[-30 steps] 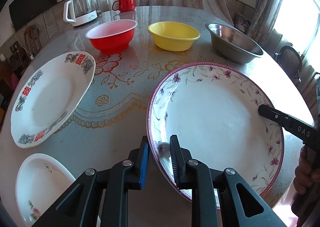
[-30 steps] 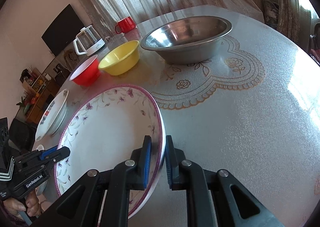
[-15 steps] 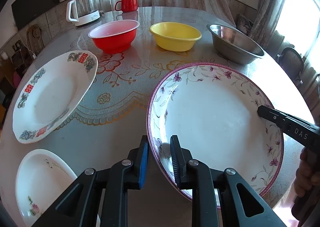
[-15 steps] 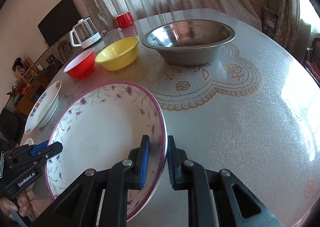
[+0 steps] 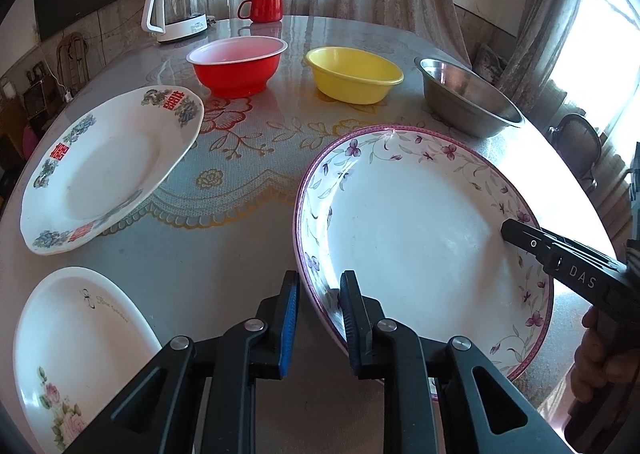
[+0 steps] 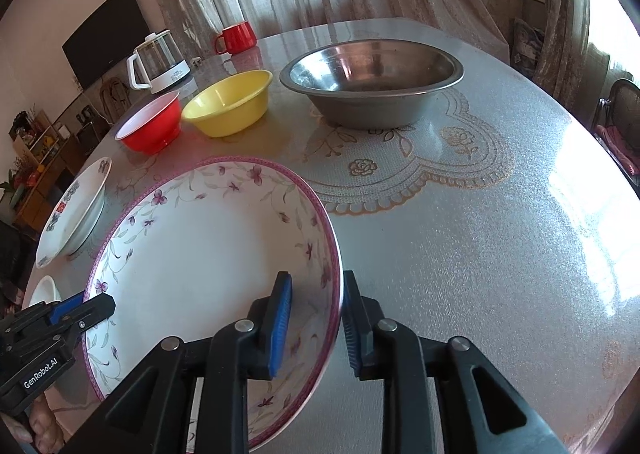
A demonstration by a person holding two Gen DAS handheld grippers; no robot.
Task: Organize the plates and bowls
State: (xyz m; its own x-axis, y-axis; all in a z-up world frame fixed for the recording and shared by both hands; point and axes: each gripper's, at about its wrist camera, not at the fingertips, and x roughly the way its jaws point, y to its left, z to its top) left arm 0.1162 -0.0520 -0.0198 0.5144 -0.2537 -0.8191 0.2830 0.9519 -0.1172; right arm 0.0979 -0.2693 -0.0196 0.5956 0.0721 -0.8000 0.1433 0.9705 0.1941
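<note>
The big flowered plate point(image 5: 420, 238) lies on the surface point(image 6: 480, 234), its near rim hidden behind both tongs. The left tongs point(image 5: 318, 318) straddle its edge; whether they pinch is unclear. The right tongs point(image 6: 316, 318) have just been opening, gaps showing, rim between.

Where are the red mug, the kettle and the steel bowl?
Red mug point(image 5: 262, 8), left wrist view, on its side wall.
Kettle point(image 5: 178, 5), left wrist view, on its glass body.
Steel bowl point(image 6: 372, 69), right wrist view, on its inner wall.
</note>
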